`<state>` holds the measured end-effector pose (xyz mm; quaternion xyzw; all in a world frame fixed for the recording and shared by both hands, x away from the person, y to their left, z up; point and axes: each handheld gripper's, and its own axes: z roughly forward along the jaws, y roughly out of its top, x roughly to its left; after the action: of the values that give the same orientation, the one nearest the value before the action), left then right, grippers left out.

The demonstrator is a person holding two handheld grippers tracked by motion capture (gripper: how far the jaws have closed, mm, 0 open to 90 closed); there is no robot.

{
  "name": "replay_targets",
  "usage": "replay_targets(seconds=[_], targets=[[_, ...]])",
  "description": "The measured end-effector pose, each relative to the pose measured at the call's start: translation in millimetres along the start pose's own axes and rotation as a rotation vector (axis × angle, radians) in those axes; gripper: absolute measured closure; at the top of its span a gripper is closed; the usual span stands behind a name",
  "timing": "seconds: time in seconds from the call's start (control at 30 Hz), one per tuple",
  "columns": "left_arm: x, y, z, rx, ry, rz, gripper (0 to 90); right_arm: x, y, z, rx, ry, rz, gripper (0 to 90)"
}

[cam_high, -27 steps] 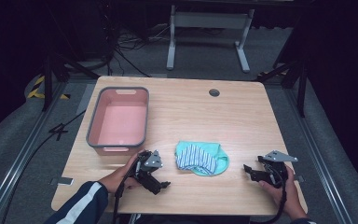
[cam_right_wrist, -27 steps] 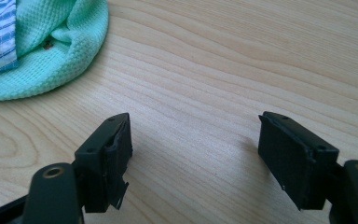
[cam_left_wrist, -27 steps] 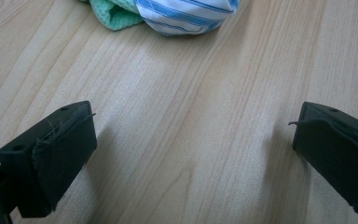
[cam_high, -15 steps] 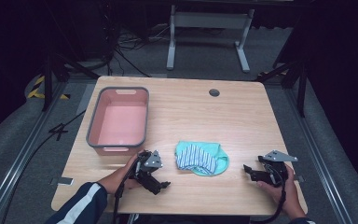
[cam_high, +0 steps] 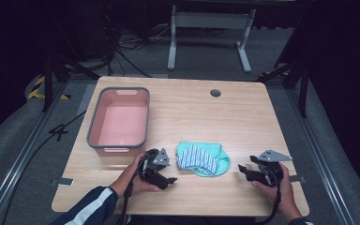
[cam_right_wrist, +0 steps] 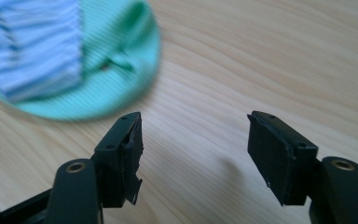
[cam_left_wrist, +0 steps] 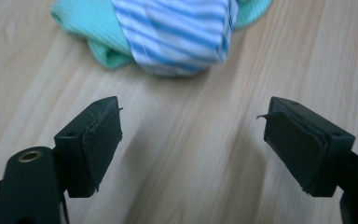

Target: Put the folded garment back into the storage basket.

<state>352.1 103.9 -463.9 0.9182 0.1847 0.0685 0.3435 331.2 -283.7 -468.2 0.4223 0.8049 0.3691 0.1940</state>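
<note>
Nothing is being changed across the last second: the left claw (cam_high: 165, 172) and right claw (cam_high: 246, 171) are being held apart and empty, at nine and three o'clock of the bundled cloth (cam_high: 201, 158). The cloth is lying untouched on the worktop (cam_high: 243, 122), so a grasp is judged to be pending.

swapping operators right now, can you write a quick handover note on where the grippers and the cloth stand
Left gripper: open, nothing between its fingers, resting on the light wooden table just left of the cloth.
Right gripper: open, empty, on the table right of the cloth.
Crumpled mint-green and blue-striped cloth: lies near the front edge between both grippers, untouched.
Pink plastic bin with grey rim: at the left, empty.
Done: nothing visible yet.
Left: probably grasp the cloth and put it in the bin.
</note>
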Motion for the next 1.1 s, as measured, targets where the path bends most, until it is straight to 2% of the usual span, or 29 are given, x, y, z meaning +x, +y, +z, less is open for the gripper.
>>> replay_targets(seconds=[0.07, 0.1, 0.13, 0.17, 0.2, 0.27, 0.37, 0.4, 0.47, 0.6, 0.67, 0.73, 0.8, 0.83, 0.87, 0.93, 0.97, 1.0, 1.03, 1.1], targets=[[1.0, 4.4, -1.4, -0.017, -0.004, -0.005, 28.5, 11.1, 10.1, 4.0, -0.006, 0.022, -0.022, 36.7], [1.7, 8.5, -2.4, -0.026, 0.000, -0.011, 28.5, 11.1, 10.1, 4.0, -0.006, 0.022, -0.022, 36.7], [2.2, 12.5, -2.9, -0.040, 0.018, -0.012, 30.0, 22.7, 19.0, 8.4, -0.008, 0.037, -0.049, 37.7], [4.5, 20.4, -3.2, -0.042, 0.039, -0.016, 34.4, 27.8, 23.6, 11.0, -0.005, 0.029, -0.070, 38.4], [4.5, 20.4, -3.2, -0.042, 0.039, -0.016, 37.9, 27.8, 23.6, 11.0, -0.005, 0.029, -0.070, 38.4], [7.4, 26.2, -3.5, -0.057, 0.049, -0.010, 44.9, 38.7, 35.7, 20.1, -0.015, 0.040, -0.103, 41.2], [13.3, 33.1, -2.3, -0.065, 0.053, -0.035, 46.5, 42.1, 41.8, 26.1, -0.014, 0.048, -0.104, 41.7], [14.9, 35.1, -0.3, -0.072, 0.066, -0.043, 48.6, 42.7, 44.1, 29.1, -0.014, 0.049, -0.106, 41.8], [17.6, 38.5, 6.4, -0.057, 0.082, -0.043, 49.3, 43.8, 48.5, 36.0, -0.007, 0.046, -0.094, 40.8], [21.1, 41.7, 16.6, -0.037, 0.102, -0.056, 48.2, 42.5, 51.2, 46.0, 0.001, 0.014, -0.073, 39.2], [24.7, 42.5, 23.3, -0.020, 0.118, -0.061, 47.6, 42.9, 50.7, 53.0, 0.029, 0.004, -0.069, 38.4], [29.1, 41.5, 29.2, -0.008, 0.108, -0.074, 45.8, 42.2, 49.4, 57.7, 0.060, -0.012, -0.062, 38.0], [32.9, 38.3, 37.7, 0.003, 0.099, -0.106, 38.4, 40.9, 45.6, 62.6, 0.086, -0.015, -0.040, 36.3], [32.9, 38.3, 37.7, 0.003, 0.099, -0.106, 36.8, 40.9, 45.6, 62.6, 0.086, -0.015, -0.040, 36.3], [33.8, 36.6, 38.5, -0.006, 0.089, -0.125, 36.8, 41.0, 44.3, 63.3, 0.081, -0.015, -0.033, 37.3], [36.3, 33.7, 39.8, -0.015, 0.086, -0.153, 31.8, 40.5, 44.1, 62.3, 0.086, 0.007, -0.039, 42.6], [38.1, 32.0, 41.0, -0.017, 0.078, -0.176, 28.5, 40.6, 44.1, 61.9, 0.087, 0.018, -0.030, 44.4], [39.6, 28.7, 42.7, -0.043, 0.056, -0.214, 26.3, 39.7, 43.6, 61.8, 0.088, 0.032, -0.018, 48.0], [38.5, 27.6, 43.2, -0.050, 0.061, -0.211, 24.5, 37.7, 42.9, 61.6, 0.087, 0.054, -0.013, 48.8], [36.9, 27.5, 44.4, -0.053, 0.067, -0.194, 22.3, 37.2, 43.0, 61.4, 0.091, 0.061, -0.017, 49.7]])
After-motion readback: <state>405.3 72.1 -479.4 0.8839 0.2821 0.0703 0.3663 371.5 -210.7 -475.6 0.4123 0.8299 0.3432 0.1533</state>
